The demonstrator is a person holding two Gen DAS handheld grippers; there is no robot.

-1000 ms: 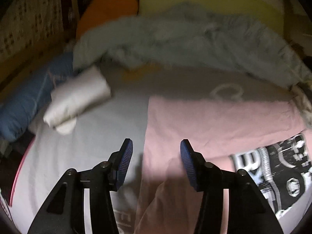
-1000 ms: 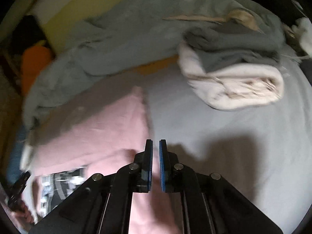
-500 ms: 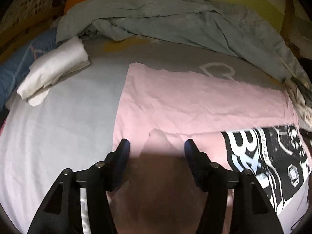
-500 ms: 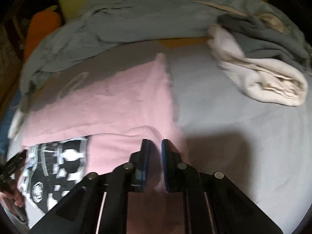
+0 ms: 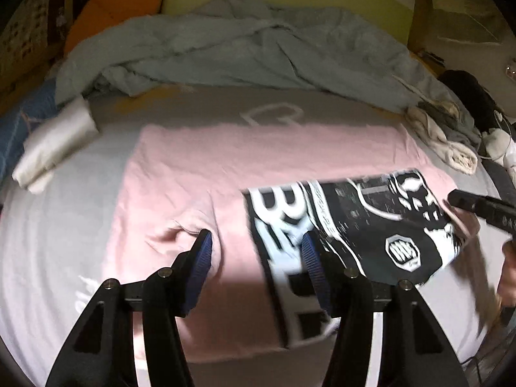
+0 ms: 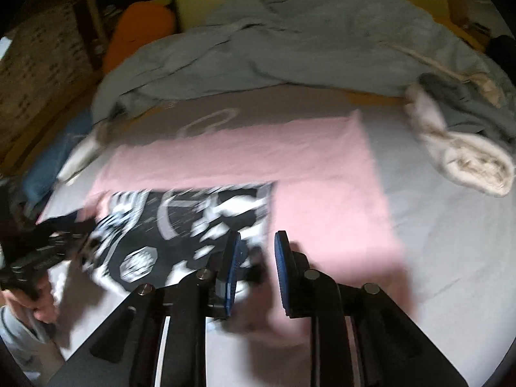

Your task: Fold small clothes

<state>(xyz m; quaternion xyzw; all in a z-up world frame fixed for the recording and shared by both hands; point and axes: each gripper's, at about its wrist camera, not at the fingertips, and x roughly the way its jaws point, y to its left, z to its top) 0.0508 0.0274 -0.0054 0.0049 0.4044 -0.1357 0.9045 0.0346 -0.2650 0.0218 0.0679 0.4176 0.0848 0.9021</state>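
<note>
A pink T-shirt (image 5: pixel 258 158) with a black-and-white graphic print (image 5: pixel 361 222) lies spread flat on the grey bed sheet (image 5: pixel 58 232). My left gripper (image 5: pixel 256 251) is open and empty, hovering just above the shirt's near part, with a small pinched wrinkle by its left finger. In the right wrist view the shirt (image 6: pixel 316 167) and its print (image 6: pixel 180 222) show too. My right gripper (image 6: pixel 257 258) is open a little and empty, above the print's edge. Both views are motion-blurred.
A crumpled grey-blue blanket (image 5: pixel 245 45) lies along the far side of the bed. A folded white garment (image 5: pixel 54 142) sits at the left, a rolled cream and grey bundle (image 6: pixel 464 154) at the right. An orange cushion (image 5: pixel 113 3) lies behind.
My right gripper was shut on the shirt; its jaws have parted and let the cloth go. Both grippers have pulled back, and the shirt now lies flat with the print facing up.
</note>
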